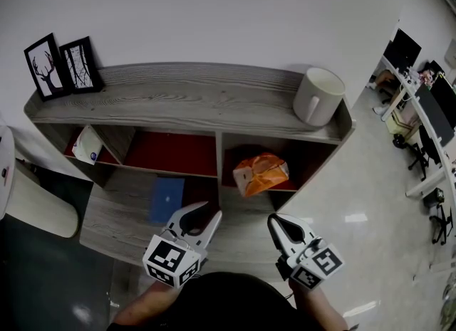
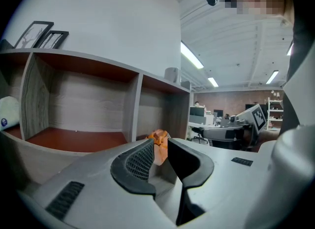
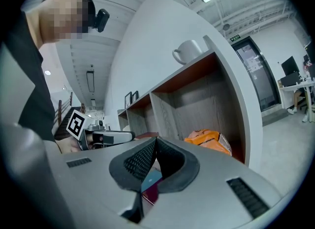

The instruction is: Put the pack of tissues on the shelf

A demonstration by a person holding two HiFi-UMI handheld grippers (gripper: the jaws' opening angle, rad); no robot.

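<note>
Head view, left gripper (image 1: 203,218): I saw its jaws narrowly apart, with nothing between them.
Head view, right gripper (image 1: 276,224): its jaws were together and empty, just right of the left gripper.
Head view, pack of tissues (image 1: 261,173): the orange pack lay in a compartment of the shelf (image 1: 185,95), ahead of the right gripper and apart from it.
Head view, blue book (image 1: 167,199): it lay flat on the lower ledge, just ahead of the left gripper.
Left gripper view, jaws: a slim gap stood between the pads. I saw the pack (image 2: 158,135) far ahead through it.
Right gripper view, jaws: the tips met on nothing. The pack (image 3: 209,139) lay ahead and rightward, below the white mug (image 3: 189,50).
</note>
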